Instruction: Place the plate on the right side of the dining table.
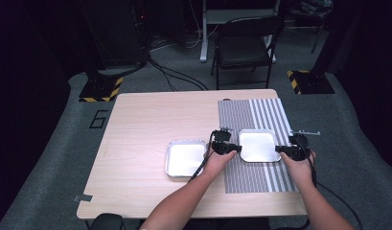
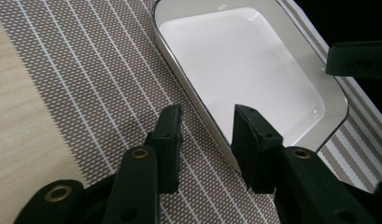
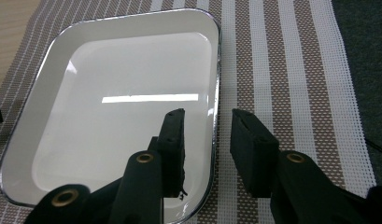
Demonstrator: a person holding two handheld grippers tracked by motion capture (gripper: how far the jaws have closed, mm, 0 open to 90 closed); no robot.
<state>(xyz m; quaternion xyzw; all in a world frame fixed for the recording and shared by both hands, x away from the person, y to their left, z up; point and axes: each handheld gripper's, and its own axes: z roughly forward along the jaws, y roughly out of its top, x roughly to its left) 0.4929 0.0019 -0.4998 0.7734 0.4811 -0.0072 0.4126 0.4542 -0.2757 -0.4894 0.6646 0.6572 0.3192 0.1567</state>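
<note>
A white enamel tray with a dark rim lies on a brown-and-white striped placemat at the table's right. My left gripper is at the tray's left edge. In the left gripper view, my left gripper has its jaws on either side of the tray's rim, with a gap on both sides. My right gripper is at the tray's right edge. In the right gripper view, my right gripper straddles the rim, one jaw over the tray's inside and one over the mat. Neither gripper's pads press on the rim.
A second white tray sits on the bare wooden table, left of the mat. A small thin object lies at the mat's right edge. A folding chair stands beyond the table's far edge.
</note>
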